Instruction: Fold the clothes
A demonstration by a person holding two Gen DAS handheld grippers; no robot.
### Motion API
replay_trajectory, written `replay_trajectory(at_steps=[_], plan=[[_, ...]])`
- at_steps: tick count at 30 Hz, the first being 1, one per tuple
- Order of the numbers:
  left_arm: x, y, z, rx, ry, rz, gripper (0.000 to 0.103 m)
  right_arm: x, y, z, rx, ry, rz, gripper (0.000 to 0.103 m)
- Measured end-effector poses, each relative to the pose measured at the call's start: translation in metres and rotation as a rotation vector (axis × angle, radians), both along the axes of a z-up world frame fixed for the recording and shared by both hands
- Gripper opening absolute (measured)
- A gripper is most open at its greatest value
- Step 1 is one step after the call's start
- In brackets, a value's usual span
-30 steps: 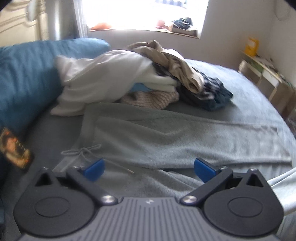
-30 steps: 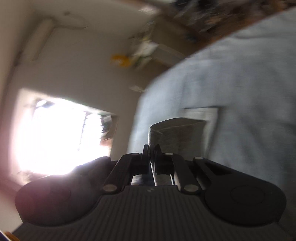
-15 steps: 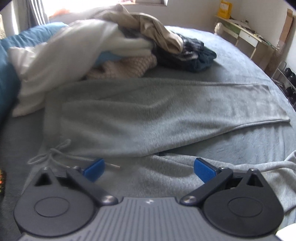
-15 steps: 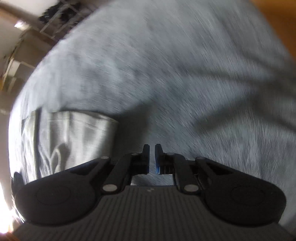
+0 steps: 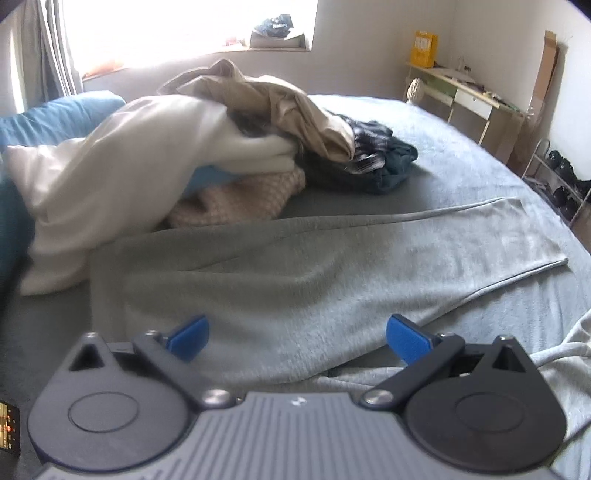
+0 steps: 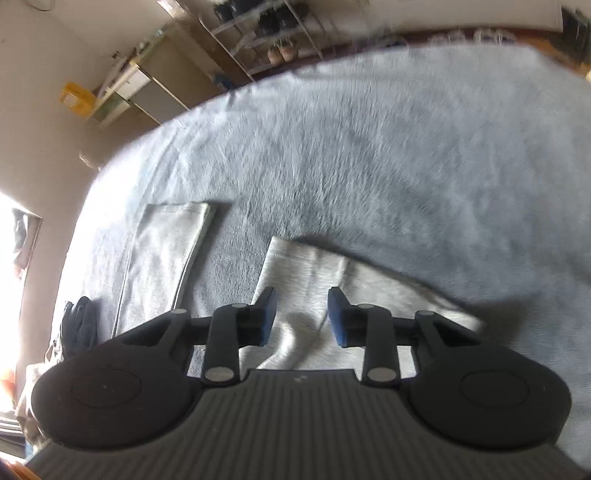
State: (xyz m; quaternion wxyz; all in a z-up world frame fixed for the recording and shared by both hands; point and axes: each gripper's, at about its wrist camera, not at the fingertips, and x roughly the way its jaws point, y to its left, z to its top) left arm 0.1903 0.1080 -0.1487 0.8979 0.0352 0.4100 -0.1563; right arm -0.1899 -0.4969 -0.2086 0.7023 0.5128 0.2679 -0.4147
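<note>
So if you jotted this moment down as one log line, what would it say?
fold clothes | grey sweatpants flat on bed | left gripper open above them | right gripper open over leg end

grey sweatpants [image 5: 332, 266]: waistband hidden behind left gripper [image 5: 297, 338] body, near leg cut off at right edge. shoe rack [image 6: 266, 22] contents blurred, unidentifiable.

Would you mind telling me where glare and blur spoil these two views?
Left wrist view: the window is blown out white, and the white garment is smeared. Right wrist view: glare burns the left edge, the bedspread is streaked, and the right gripper shadows the grey trousers.
</note>
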Motion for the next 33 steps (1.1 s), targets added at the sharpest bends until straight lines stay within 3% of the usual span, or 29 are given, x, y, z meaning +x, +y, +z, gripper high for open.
replay_trajectory(at_steps=[5, 8, 15, 20, 22, 23, 26, 33], plan=[[-0.031, -0.008, -0.017, 0.032, -0.017, -0.007, 0.103, 0.029, -0.020, -0.037, 0.090, 0.095, 0.051, 0.030], [-0.045, -0.016, -0.028, 0.050, 0.003, 0.012, 0.103, 0.035, -0.030, -0.052, 0.141, 0.085, 0.040, 0.030], [-0.052, -0.036, -0.035, 0.076, 0.011, -0.009, 0.103, 0.052, -0.045, -0.079, 0.199, 0.186, 0.040, 0.029], [-0.049, -0.048, -0.040, 0.093, 0.024, -0.049, 0.103, 0.046, -0.044, -0.095, 0.213, 0.157, -0.025, 0.027], [-0.049, -0.051, -0.042, 0.098, 0.028, -0.063, 0.103, 0.048, -0.046, -0.100, 0.201, 0.163, -0.023, 0.018], [-0.048, -0.052, -0.044, 0.100, 0.031, -0.069, 0.103, 0.047, -0.047, -0.100, 0.194, 0.167, -0.025, 0.010], [-0.043, -0.054, -0.050, 0.104, 0.038, -0.083, 0.103, 0.042, -0.047, -0.096, 0.166, 0.145, -0.037, 0.001], [-0.033, -0.059, -0.066, 0.112, 0.056, -0.115, 0.103, 0.031, -0.045, -0.042, 0.020, 0.026, -0.053, 0.000]])
